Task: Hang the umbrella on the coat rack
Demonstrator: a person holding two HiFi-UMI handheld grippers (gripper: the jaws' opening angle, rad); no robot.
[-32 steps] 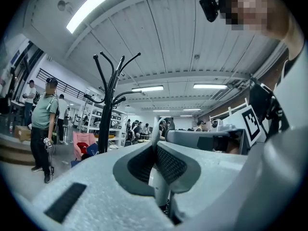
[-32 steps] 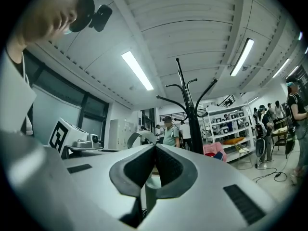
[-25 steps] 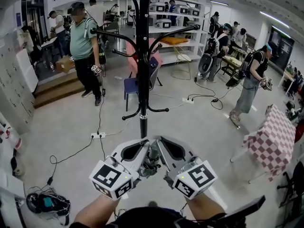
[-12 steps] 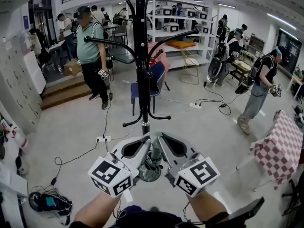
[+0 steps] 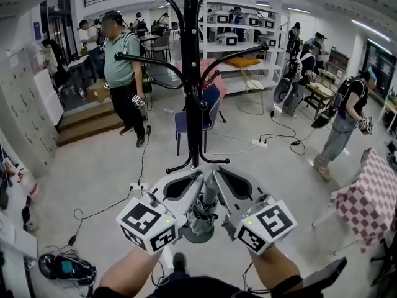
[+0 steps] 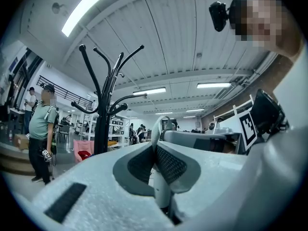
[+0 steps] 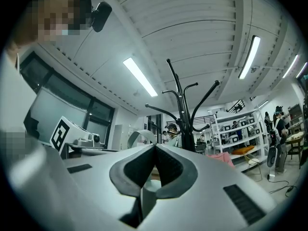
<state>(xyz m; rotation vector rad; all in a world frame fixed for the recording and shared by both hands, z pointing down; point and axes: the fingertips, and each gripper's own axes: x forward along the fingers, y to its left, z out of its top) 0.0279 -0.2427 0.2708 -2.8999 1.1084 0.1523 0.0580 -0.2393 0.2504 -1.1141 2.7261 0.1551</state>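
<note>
The black coat rack (image 5: pixel 193 104) stands straight ahead, with curved arms spreading left and right; it also rises in the left gripper view (image 6: pixel 103 124) and the right gripper view (image 7: pixel 185 124). A folded grey umbrella (image 5: pixel 203 213) hangs upright between my two grippers, just in front of the rack's base. My left gripper (image 5: pixel 196 176) is shut on its pale shaft (image 6: pixel 161 191). My right gripper (image 5: pixel 214 174) is shut on the same umbrella (image 7: pixel 146 196). The umbrella's curved handle (image 6: pixel 157 123) sticks up beyond the jaws, and shows as a loop (image 7: pixel 140 136) in the right gripper view.
A person in a green shirt (image 5: pixel 124 61) stands left of the rack. A blue chair (image 5: pixel 208 101) sits behind it. A power strip with cables (image 5: pixel 138 186) lies on the floor to the left. A checked-cloth table (image 5: pixel 366 197) is at the right. Shelves (image 5: pixel 242 30) and other people fill the back.
The coat rack has come nearer and its base now sits right behind the grippers. Both grippers stay together, shut on the umbrella. The person in green has moved a little.
</note>
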